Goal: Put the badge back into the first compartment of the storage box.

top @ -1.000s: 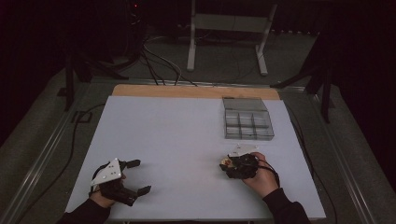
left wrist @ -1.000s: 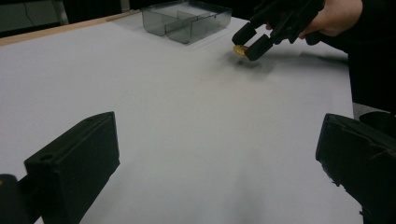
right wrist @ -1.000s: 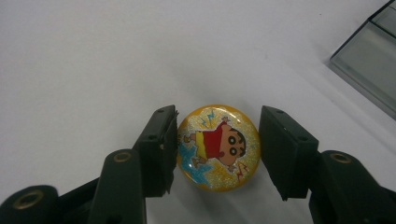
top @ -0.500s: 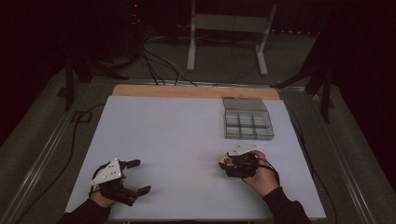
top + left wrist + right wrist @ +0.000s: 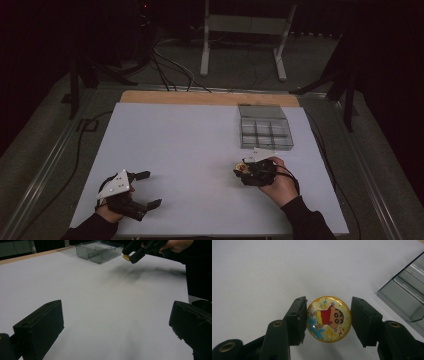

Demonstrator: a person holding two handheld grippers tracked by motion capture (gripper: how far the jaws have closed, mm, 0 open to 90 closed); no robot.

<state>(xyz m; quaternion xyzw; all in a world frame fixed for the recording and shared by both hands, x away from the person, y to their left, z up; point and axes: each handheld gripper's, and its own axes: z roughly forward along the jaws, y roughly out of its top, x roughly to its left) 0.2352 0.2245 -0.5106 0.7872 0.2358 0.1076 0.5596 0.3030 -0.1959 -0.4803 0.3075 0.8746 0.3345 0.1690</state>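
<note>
A round yellow glitter badge (image 5: 328, 318) with a cartoon boy in a red shirt sits between the jaws of my right gripper (image 5: 328, 312), which is shut on its edges. The high view puts that gripper (image 5: 241, 170) and the badge (image 5: 243, 167) just above the white table at the right, a little in front of the clear compartment box (image 5: 265, 132). My left gripper (image 5: 152, 188) rests at the front left, jaws spread wide with nothing between them. In the left gripper view, its jaws (image 5: 116, 307) frame bare table, with the right gripper (image 5: 132, 253) and the badge (image 5: 126, 257) far off.
The clear box (image 5: 409, 295) has several compartments and stands at the back right of the white table (image 5: 190, 145). A wooden strip (image 5: 200, 98) runs along the far edge. Cables and a metal stand (image 5: 240, 30) lie on the floor beyond.
</note>
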